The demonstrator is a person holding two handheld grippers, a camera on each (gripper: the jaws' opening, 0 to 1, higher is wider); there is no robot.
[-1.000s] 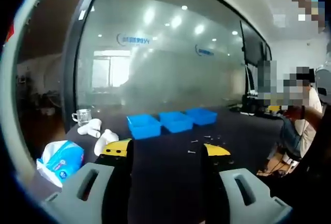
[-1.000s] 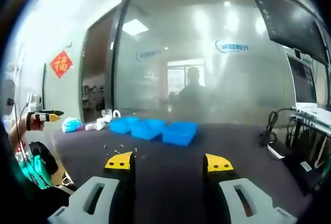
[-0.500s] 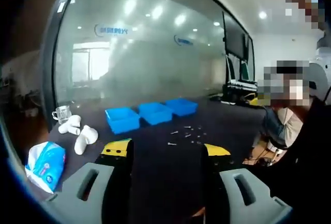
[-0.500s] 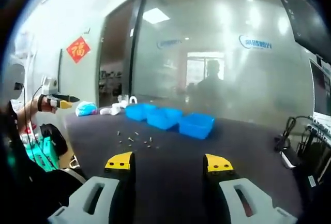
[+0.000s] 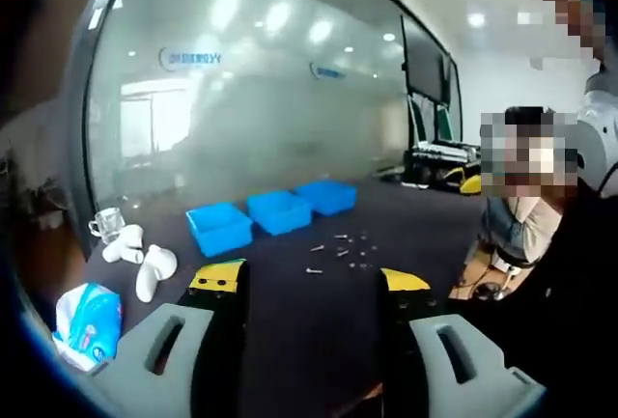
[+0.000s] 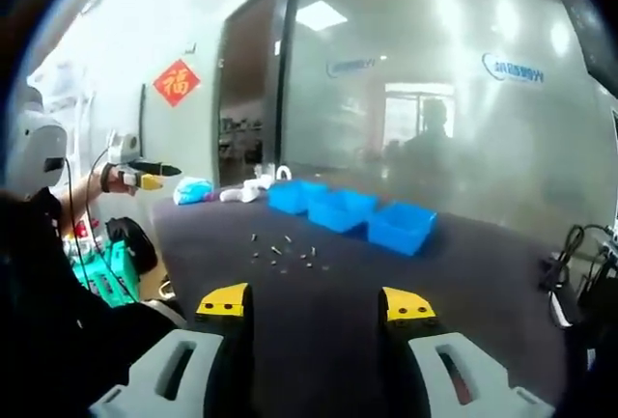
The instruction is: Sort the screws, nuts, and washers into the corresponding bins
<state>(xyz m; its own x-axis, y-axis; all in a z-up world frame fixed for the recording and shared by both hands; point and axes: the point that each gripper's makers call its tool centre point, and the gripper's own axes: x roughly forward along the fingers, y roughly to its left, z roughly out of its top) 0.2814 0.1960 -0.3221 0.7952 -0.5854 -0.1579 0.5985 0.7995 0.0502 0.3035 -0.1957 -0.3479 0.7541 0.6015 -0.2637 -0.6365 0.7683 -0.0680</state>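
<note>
Three blue bins stand in a row on the dark table: in the left gripper view the near bin, the middle bin and the far bin; in the right gripper view the row of bins. Small screws, nuts and washers lie scattered on the table in front of them, also the scatter of parts. My left gripper is open and holds nothing, well short of the parts. My right gripper is open and holds nothing too. The left gripper appears at far left, held by a hand.
A blue-and-white packet, white objects and a glass cup sit at the table's left end. A seated person is at the right. A glass wall rises behind the table. Cables lie at the right.
Both cameras have swung, so the bins and scattered parts have slid sideways in each view. The left gripper in the right gripper view appears higher and larger. Both sets of jaws stay open.
</note>
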